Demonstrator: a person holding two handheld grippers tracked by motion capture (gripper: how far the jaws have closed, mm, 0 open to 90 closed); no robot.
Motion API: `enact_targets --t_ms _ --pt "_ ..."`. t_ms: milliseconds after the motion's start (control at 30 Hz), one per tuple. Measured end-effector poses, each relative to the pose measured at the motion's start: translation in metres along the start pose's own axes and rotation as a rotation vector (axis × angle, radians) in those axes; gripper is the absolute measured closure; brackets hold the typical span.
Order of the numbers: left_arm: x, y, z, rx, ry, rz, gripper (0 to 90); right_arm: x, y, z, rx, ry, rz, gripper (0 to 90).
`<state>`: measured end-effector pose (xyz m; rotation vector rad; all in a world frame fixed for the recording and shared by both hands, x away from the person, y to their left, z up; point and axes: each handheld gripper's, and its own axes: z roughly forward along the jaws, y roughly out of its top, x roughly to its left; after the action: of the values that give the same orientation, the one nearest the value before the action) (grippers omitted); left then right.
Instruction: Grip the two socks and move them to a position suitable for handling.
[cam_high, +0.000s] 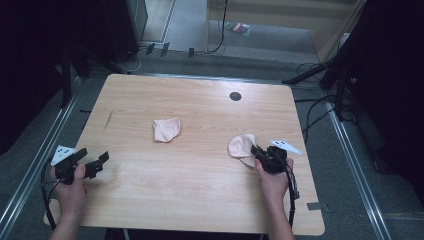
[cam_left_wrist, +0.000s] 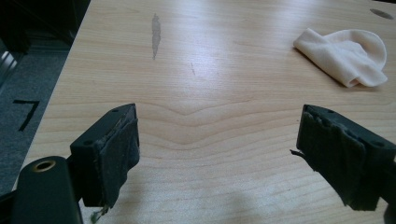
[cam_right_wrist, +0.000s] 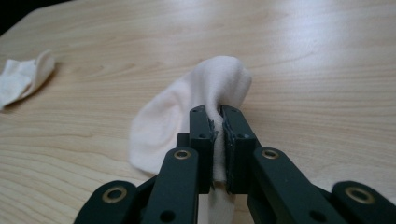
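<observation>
Overhead, the right gripper sits at the near edge of one pale sock on the right of the table, a second sock lies well apart near the middle, and the left gripper waits at the near left. Along the left gripper's view its jaws stand wide with nothing between them, the second sock untouched beyond. Along the right gripper's view the jaws are clamped on a fold of the sock, so pairing has probably only begun, though the cloth hides how deep the bite goes.
</observation>
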<state>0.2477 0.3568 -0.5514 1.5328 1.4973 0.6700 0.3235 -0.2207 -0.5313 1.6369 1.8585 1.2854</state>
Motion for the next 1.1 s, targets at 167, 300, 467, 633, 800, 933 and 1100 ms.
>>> enact_targets --t_ms 167,300,467,633,800,933,1100 --pt "0.000 0.000 0.000 0.001 0.001 0.002 13.7 0.005 0.006 -0.020 -0.050 0.012 -0.011 84.9" --pt "0.000 0.000 0.000 -0.001 0.001 0.004 13.7 0.009 0.009 -0.028 -0.061 0.024 -0.021 84.9" --pt "-0.001 0.000 0.000 -0.004 0.002 0.008 13.8 0.021 0.011 -0.039 -0.074 0.051 -0.037 84.9" --pt "-0.003 -0.001 -0.001 -0.007 0.002 0.023 13.8 0.040 0.011 -0.051 -0.081 0.095 -0.057 84.9" --pt "-0.008 0.000 -0.004 -0.019 0.000 0.053 13.8 0.054 0.008 -0.054 -0.076 0.133 -0.077 84.9" --pt "-0.018 0.003 -0.008 -0.040 -0.038 0.048 13.8 0.069 0.004 -0.055 -0.063 0.167 -0.091 84.8" --pt "-0.045 0.006 -0.009 -0.052 -0.092 0.106 13.8 0.091 -0.002 -0.053 -0.045 0.215 -0.132 84.9"
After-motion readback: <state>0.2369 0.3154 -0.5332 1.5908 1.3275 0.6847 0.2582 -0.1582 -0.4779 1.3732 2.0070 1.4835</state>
